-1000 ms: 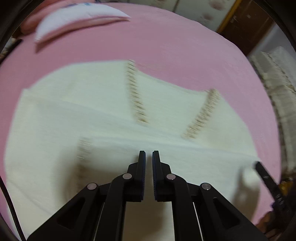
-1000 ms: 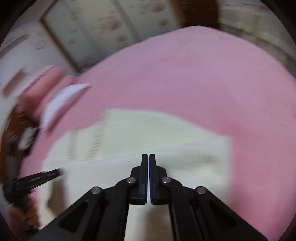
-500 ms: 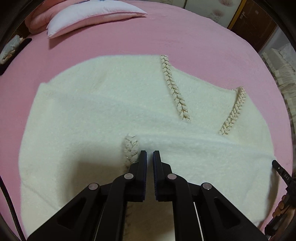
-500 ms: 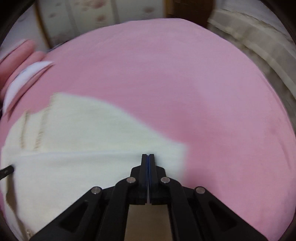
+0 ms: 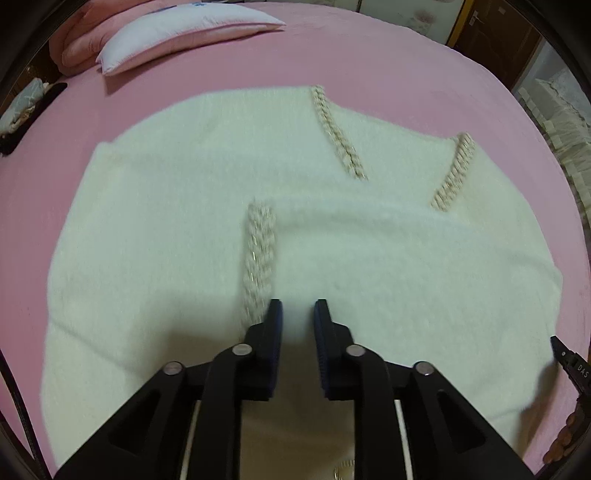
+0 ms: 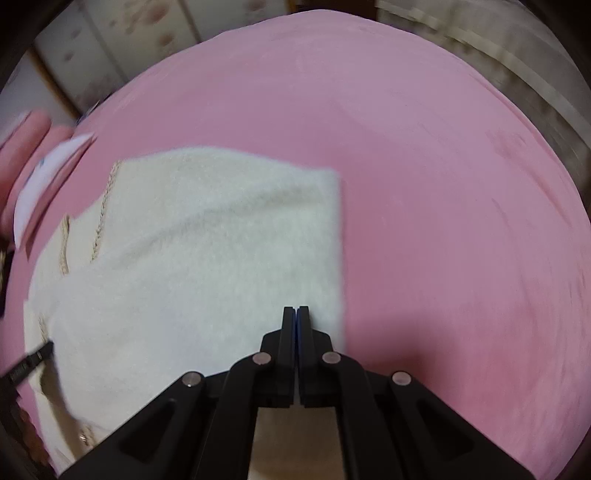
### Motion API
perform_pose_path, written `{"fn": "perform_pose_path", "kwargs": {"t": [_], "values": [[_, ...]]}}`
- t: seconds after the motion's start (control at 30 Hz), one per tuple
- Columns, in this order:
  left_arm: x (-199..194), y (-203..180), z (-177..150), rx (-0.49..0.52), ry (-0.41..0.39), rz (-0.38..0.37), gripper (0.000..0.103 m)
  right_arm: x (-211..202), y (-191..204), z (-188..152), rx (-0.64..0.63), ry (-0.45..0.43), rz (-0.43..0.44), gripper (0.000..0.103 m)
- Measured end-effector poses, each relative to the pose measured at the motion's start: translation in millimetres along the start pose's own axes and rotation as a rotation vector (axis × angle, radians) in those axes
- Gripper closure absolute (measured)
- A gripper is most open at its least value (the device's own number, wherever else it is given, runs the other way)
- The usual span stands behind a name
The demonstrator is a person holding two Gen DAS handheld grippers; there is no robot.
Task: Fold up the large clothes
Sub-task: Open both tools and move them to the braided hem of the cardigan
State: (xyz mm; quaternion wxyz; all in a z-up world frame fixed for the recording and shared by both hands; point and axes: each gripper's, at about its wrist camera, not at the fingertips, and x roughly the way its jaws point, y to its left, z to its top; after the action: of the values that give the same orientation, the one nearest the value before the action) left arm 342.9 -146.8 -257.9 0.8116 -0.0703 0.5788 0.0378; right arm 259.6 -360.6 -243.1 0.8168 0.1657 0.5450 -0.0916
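Observation:
A fluffy cream sweater (image 5: 166,221) with braided trim strips (image 5: 260,254) lies spread on the pink bedspread (image 5: 406,74), a fold running across its middle. My left gripper (image 5: 298,306) hovers over its near part, just right of one braid; its jaws are opening, with nothing between them. The tip of my right gripper (image 5: 567,356) shows at the sweater's right edge. In the right wrist view the sweater (image 6: 207,258) fills the left half, and my right gripper (image 6: 296,310) is shut, empty, over the cloth near its straight right edge. The left gripper's finger (image 6: 33,360) enters at far left.
A white and pink pillow (image 5: 184,33) and folded pink bedding (image 5: 77,40) lie at the bed's far left. A brown door (image 5: 491,40) and pale furniture (image 5: 554,110) stand beyond the bed. Wardrobe panels (image 6: 110,44) back the right wrist view. A hand (image 5: 565,435) holds the right gripper.
The left jaws have parted from nearly shut. The left gripper slid along the sweater, so the near braid now reaches further up the view. The right gripper swung towards the sweater's right edge.

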Motion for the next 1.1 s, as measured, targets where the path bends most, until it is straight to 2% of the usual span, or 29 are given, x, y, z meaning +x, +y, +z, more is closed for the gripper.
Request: {"fn": "perform_pose_path", "kwargs": {"t": [0.07,0.17,0.3,0.37,0.4,0.43,0.53,0.7,0.8,0.83,0.9,0.93,0.97,1.1], "values": [[-9,0,-16,0.028,0.007,-0.030,0.059,-12,-3,-16,0.060,-0.014,-0.007,0.103],[-24,-3,-39,0.066,0.020,-0.068,0.047,-28,0,-36,0.124,0.009,-0.036,0.103],[-38,0,-60,0.088,0.106,-0.074,0.043,-39,7,-62,0.190,0.153,-0.052,0.103],[-44,4,-72,0.073,0.157,-0.080,0.043,-42,15,-78,0.195,0.199,-0.053,0.103],[-48,8,-79,0.078,0.185,-0.060,0.043,-45,19,-86,0.192,0.216,-0.055,0.103],[-53,6,-70,0.087,0.196,-0.042,0.042,-49,25,-95,0.188,0.234,-0.051,0.101],[-67,18,-86,0.110,0.213,0.013,0.031,-58,42,-119,0.165,0.281,-0.033,0.100],[-89,51,-110,0.104,0.247,0.063,0.030,-67,74,-147,0.092,0.338,0.031,0.100],[-107,68,-127,0.095,0.250,0.076,0.030,-78,92,-160,-0.004,0.341,0.024,0.098],[-116,74,-134,0.095,0.244,0.084,0.030,-82,97,-164,-0.029,0.343,0.019,0.094],[-131,83,-144,0.095,0.217,0.090,0.030,-94,102,-170,-0.068,0.336,0.026,0.079],[-138,85,-150,0.094,0.205,0.091,0.030,-102,106,-172,-0.083,0.326,0.033,0.067],[-150,89,-156,0.088,0.182,0.089,0.030,-112,108,-175,-0.100,0.309,0.040,0.060],[-191,93,-185,0.053,0.101,0.073,0.030,-162,101,-199,-0.153,0.219,0.050,0.058]]}}
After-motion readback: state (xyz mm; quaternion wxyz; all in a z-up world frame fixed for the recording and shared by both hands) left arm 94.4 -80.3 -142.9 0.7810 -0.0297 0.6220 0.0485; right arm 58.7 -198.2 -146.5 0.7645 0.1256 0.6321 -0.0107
